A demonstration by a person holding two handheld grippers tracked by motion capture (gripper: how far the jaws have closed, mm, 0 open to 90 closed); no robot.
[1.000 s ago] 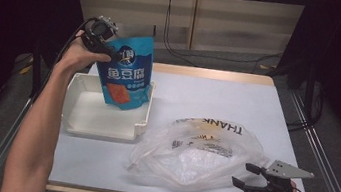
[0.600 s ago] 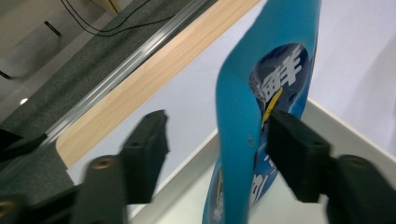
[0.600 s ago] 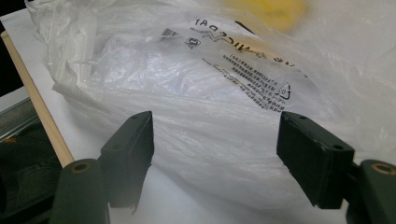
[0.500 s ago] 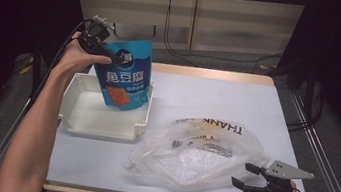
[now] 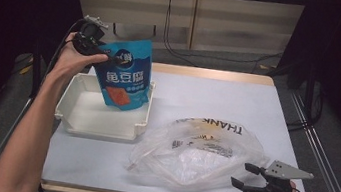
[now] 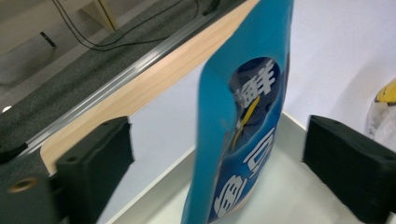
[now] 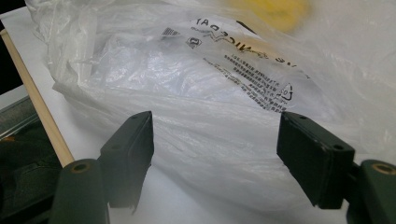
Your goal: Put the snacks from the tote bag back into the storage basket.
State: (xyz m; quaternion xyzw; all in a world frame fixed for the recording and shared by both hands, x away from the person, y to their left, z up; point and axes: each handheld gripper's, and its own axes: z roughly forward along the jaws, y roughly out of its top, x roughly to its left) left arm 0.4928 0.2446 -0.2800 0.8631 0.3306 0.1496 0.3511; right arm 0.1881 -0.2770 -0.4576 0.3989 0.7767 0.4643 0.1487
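Blue snack pouch (image 5: 127, 79) out of plastic bag (image 5: 201, 153), standing in white tray (image 5: 85, 122) at worktop's left edge. Left tongs (image 5: 111, 59) just opening, pads clear of pouch between them. Right tongs (image 5: 246, 176) wide open, empty, near bag. Left: withdraw, unpack remaining contents.

The left gripper (image 5: 108, 58) is raised, its fingers just opened wide — the right gripper (image 5: 248, 176) rests low, fingers apart.

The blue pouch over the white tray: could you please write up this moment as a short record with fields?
pouch: blue pouch, upright, lower end inside the white tray
left claw: jaws just opened, wide apart; pouch top between them, pads clear of it
right claw: open, facing the clear plastic bag
bag: lying crumpled on the table, beside the tray
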